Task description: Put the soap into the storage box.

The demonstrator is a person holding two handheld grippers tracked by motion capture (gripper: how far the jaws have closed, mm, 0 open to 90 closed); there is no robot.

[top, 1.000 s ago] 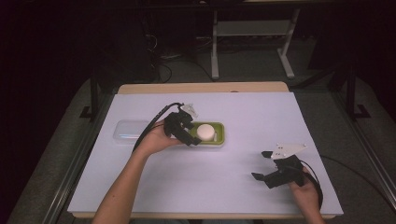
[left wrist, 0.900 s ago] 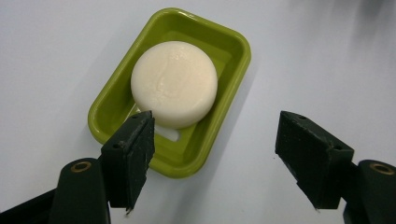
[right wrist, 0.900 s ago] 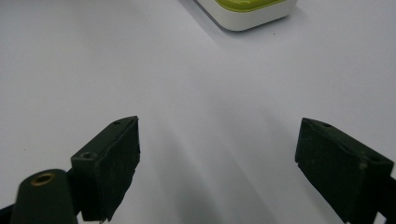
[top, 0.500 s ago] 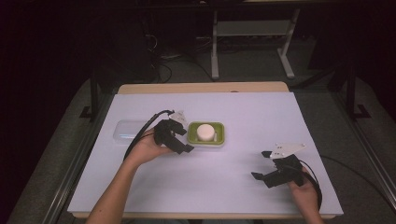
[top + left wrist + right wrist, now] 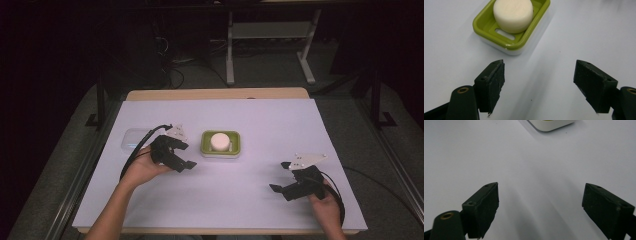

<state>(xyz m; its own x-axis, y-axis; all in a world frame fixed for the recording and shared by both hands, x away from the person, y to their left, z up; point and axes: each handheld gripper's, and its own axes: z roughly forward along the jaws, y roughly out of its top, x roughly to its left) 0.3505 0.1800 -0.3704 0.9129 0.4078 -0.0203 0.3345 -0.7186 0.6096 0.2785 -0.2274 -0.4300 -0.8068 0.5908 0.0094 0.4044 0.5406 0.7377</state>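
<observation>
**White surface, soap seated in dish, both grippers empty**

Pale surface [image 5: 240, 200] under dim light, dark floor and a metal stand behind. Green dish [image 5: 221, 144] near the middle, round white soap [image 5: 219, 141] sitting in it, upright and centred. Same soap [image 5: 513, 15] seen close from the left gripper view, resting on the slotted tray of the dish [image 5: 486, 31]. Left gripper [image 5: 181, 156] just beside the dish on its left, apart from it, fingers [image 5: 492, 82] spread wide and holding nothing. Right gripper [image 5: 282, 176] well apart toward the near right corner, fingers [image 5: 484, 205] likewise spread, nothing between them. Clear lid [image 5: 131, 140] lying flat just beyond the left hand.

Likely step in hand: bringing the lid over the dish. To do it well: turn toward the lid, take it by one long edge with a shallow bite, lift level, lower square onto the rim without nudging the soap. Light dish may slide, so steadying its far side with the right gripper looks wise.

Hard to make out: lid nearly see-through against the white, its near edge covered by hand and cable; shape and depth uncertain. Dish cut off at the top edge of the right gripper view, only a pale corner [image 5: 551, 125] visible
</observation>
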